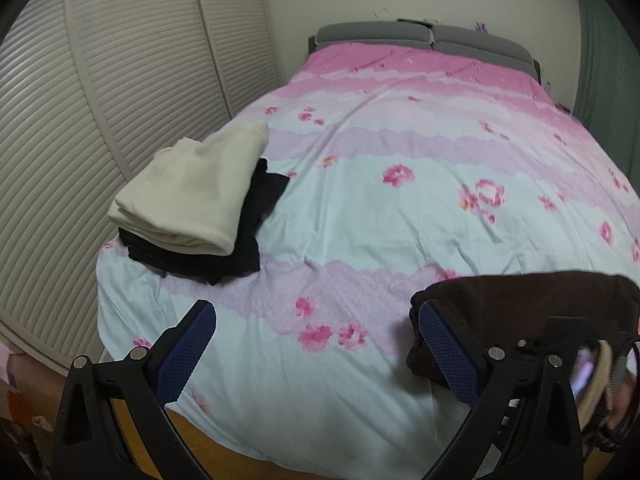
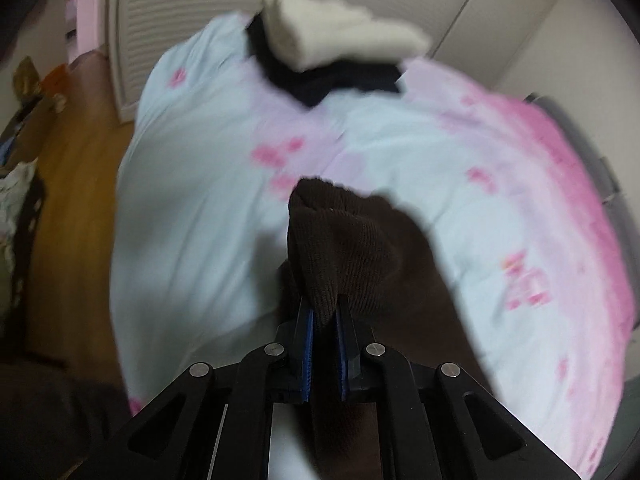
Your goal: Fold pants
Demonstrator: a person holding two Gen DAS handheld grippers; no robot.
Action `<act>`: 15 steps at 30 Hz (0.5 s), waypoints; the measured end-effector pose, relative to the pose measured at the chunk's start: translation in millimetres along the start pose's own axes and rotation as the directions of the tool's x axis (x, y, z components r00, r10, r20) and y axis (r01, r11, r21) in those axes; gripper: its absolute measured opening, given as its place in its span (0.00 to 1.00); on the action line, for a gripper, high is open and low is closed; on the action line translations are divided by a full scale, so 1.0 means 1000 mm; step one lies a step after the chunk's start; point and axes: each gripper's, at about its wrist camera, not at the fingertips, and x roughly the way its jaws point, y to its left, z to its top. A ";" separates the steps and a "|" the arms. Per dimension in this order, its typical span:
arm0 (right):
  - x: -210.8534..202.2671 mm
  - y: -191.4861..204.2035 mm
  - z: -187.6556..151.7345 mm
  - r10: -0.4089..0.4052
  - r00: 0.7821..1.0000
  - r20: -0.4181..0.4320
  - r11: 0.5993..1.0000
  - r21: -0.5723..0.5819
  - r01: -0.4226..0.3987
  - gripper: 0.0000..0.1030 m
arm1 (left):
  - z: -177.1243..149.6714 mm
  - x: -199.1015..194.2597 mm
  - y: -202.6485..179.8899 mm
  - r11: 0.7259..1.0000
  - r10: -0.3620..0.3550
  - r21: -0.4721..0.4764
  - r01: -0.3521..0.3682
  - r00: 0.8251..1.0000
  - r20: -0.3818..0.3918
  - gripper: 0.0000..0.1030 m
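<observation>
pinching brown pants (image 2: 344, 248), right gripper (image 2: 325, 320) jaws clamped; left gripper (image 1: 316, 332) jaws apart, showing headboard (image 1: 432, 40).

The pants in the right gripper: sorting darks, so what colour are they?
Dark brown pants, a ribbed knit, seen best in the right wrist view.

We are seeing the right wrist view smearing the pale blue and pink floral bedspread (image 2: 420, 168). The dark brown knitted pants (image 2: 344, 248) are running out past its lower edge. In the left wrist view the folded cream garment (image 1: 192, 196) is hiding most of the black folded garment (image 1: 256, 220) beneath it.
</observation>
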 end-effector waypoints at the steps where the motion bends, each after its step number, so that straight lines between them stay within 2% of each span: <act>1: 0.007 0.001 -0.001 0.009 1.000 -0.013 1.000 0.006 -0.009 0.10 | -0.002 0.003 -0.004 1.000 -0.002 0.011 0.002 1.000 -0.002 1.00; 5: 0.026 0.003 -0.002 0.014 0.999 -0.033 0.999 0.034 -0.013 0.14 | -0.002 0.010 -0.016 0.999 -0.010 0.039 0.011 1.000 -0.005 1.00; 7: 0.023 0.001 -0.002 0.020 1.000 -0.022 0.998 0.055 -0.019 0.25 | 0.001 0.012 -0.021 0.999 -0.018 0.045 0.018 1.000 -0.004 1.00; 9: 0.010 -0.003 -0.005 -0.001 1.000 0.004 0.996 0.087 0.000 0.46 | 0.004 0.012 -0.025 0.998 -0.027 0.050 0.027 1.000 -0.001 1.00; 12: -0.016 -0.017 -0.016 -0.051 0.998 0.031 0.989 0.142 0.047 0.58 | 0.012 0.010 -0.040 0.996 -0.050 0.081 0.049 0.999 0.018 1.00; 15: -0.045 -0.038 -0.041 -0.116 0.993 0.002 0.964 0.240 0.112 0.58 | 0.018 0.009 -0.063 0.988 -0.089 0.127 0.084 0.996 0.030 1.00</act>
